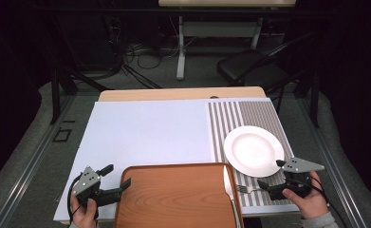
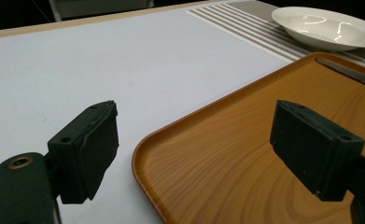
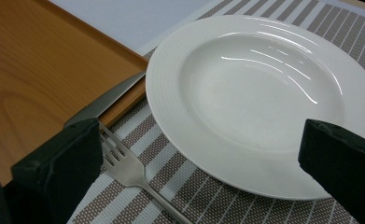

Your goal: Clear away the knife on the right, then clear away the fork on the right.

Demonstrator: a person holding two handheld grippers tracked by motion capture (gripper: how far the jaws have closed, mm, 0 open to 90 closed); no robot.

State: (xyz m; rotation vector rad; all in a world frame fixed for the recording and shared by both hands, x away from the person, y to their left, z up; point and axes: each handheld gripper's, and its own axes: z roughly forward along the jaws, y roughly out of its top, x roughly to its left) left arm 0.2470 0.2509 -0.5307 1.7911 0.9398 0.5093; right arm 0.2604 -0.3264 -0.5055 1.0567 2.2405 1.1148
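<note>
A wooden tray [image 1: 178, 197] lies at the table's front edge. Its left corner [image 2: 245, 154] sits between the jaws of my left gripper [image 1: 117, 176], which is open [image 2: 194, 135] and holds nothing. A white deep plate [image 1: 253, 151] rests on a striped placemat [image 1: 259, 114] at the right. A fork [image 1: 242, 188] lies on the mat between tray and plate. A knife [image 1: 228, 185] rests along the tray's right rim. My right gripper [image 1: 271, 173] stands wide open [image 3: 208, 149] over the plate's near rim [image 3: 255, 88], with the fork's tines [image 3: 129, 165] just beside one jaw.
A large white mat [image 1: 145, 133] covers the left and middle of the table. The knife's blade [image 3: 105, 105] overhangs the tray's edge [image 3: 40, 70] toward the plate. Beyond the table's far edge are a dark chair [image 1: 254, 66] and cables on the floor.
</note>
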